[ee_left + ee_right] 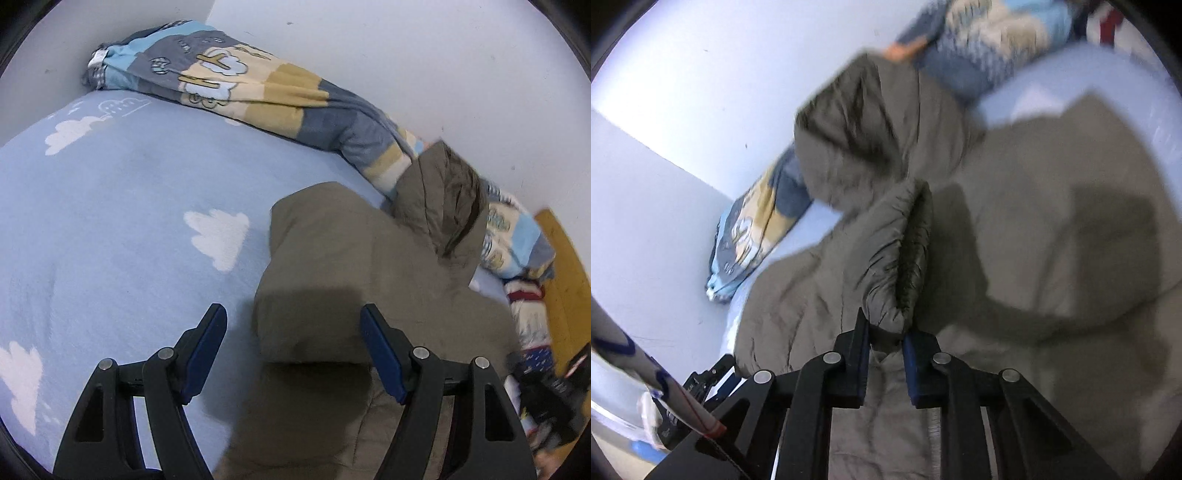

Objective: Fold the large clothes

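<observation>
Nearest, right gripper (885,334) is clenched on a puffy, bunched fold of the olive-grey padded jacket (1015,229); both blue pads (911,360) press the fabric from either side, and the pinched ridge stands up from the jaws and runs away from the camera. Rest of the jacket lies spread under and beyond it, filling most of the right wrist view, wrinkled, with dark shadows across its right part

Left gripper (293,314) is released: jaws stand wide apart, nothing between the blue pads (380,354). It hangs over the jacket's (332,266) left edge, right finger above a folded-over flap of the fabric, left finger above bare bedsheet. No contact with the fabric that I can see

Jacket sits on a bed covered by a light blue sheet with white clouds (110,192), toward the right side in the left wrist view, sheet open to its left. Farther back a raised part of the jacket, hood or collar, can't tell which (443,195), leans up on a rolled patterned blanket (236,77) in blue, grey and tan that lies along the white wall (406,55) at the far edge of the bed

Far right in the left wrist view: a strip of orange-brown wooden surface (565,280) and some cluttered, blurred white-red-blue items near it, not identifiable
</observation>
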The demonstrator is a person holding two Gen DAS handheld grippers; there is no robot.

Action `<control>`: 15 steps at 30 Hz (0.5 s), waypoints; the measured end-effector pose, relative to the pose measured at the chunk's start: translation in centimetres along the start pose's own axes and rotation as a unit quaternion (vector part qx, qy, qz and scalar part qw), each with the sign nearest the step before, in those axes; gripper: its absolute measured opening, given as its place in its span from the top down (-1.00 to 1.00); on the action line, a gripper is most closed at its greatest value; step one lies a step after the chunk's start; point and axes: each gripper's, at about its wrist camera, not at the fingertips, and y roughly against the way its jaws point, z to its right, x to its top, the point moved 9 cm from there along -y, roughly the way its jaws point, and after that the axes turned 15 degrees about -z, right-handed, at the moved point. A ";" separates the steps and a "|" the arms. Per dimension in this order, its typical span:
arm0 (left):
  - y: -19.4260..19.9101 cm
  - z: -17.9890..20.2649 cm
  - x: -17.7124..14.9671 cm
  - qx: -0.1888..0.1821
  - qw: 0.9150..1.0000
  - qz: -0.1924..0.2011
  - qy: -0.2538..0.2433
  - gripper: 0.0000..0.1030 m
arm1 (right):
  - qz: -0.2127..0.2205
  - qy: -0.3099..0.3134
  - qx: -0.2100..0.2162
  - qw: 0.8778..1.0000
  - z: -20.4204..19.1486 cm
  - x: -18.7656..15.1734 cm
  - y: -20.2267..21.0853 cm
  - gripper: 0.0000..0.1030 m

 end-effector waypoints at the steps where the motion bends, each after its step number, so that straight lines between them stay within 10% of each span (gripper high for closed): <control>1: -0.5 1.0 -0.5 0.002 1.000 -0.008 -0.015 -0.42 | 0.014 0.008 -0.026 1.000 0.6 0.4 1.4 0.67; 15: -5.7 4.7 -3.9 0.059 0.992 -0.067 -0.091 -0.42 | 0.017 -0.009 -0.144 0.989 11.2 1.9 3.3 0.67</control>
